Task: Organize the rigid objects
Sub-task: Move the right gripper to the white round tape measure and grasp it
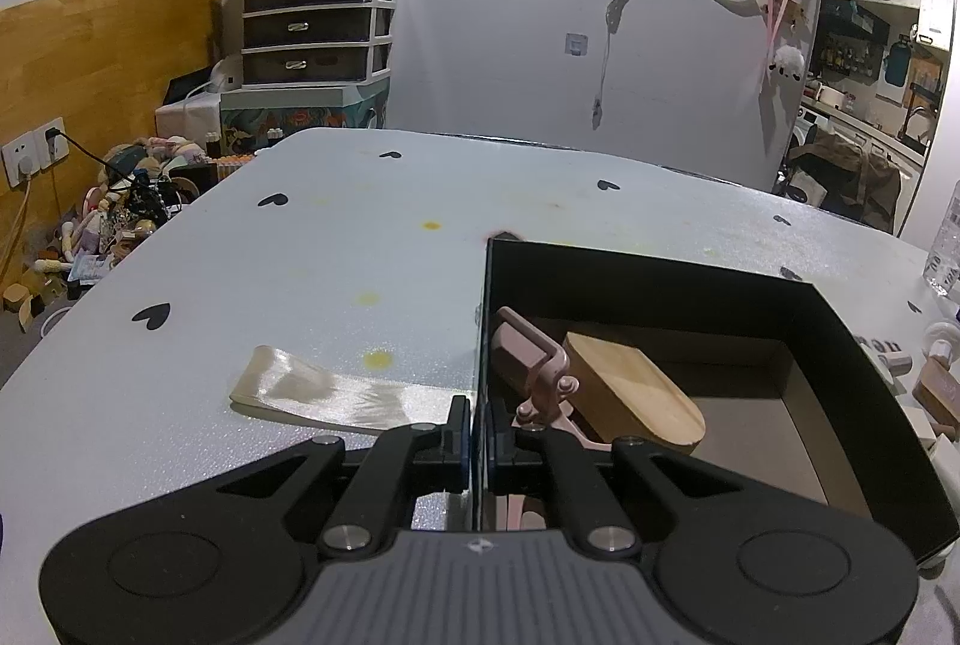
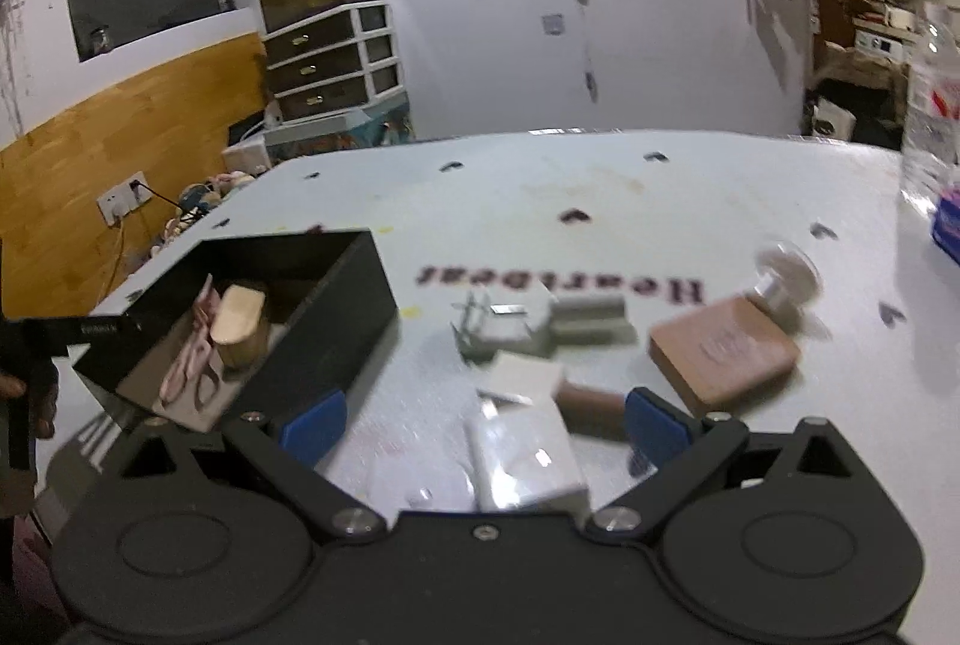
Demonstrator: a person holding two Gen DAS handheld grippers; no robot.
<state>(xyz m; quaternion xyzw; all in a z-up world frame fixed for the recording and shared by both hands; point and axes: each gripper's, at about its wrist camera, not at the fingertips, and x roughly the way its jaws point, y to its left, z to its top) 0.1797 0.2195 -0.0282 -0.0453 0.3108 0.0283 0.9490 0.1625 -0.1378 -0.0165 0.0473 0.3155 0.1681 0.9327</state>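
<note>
A black box (image 1: 828,309) sits on the pale table; inside lie a wooden block (image 1: 630,387) and a pink tool (image 1: 537,357). My left gripper (image 1: 480,429) is shut on the box's left wall. In the right wrist view the box (image 2: 342,321) is at left with the wooden block (image 2: 240,321) and pink scissors (image 2: 192,363) in it. My right gripper (image 2: 483,420) is open above a white box (image 2: 528,459). Ahead lie a brown stick (image 2: 591,405), a pink-brown perfume bottle (image 2: 726,351) with a white cap (image 2: 786,270), and grey clips (image 2: 540,324).
A shiny cream ribbon (image 1: 324,390) lies on the table left of the black box. A clear water bottle (image 2: 933,129) and a blue pack (image 2: 948,225) stand at the right edge. Drawers (image 1: 318,24) and floor clutter (image 1: 120,219) lie beyond the table.
</note>
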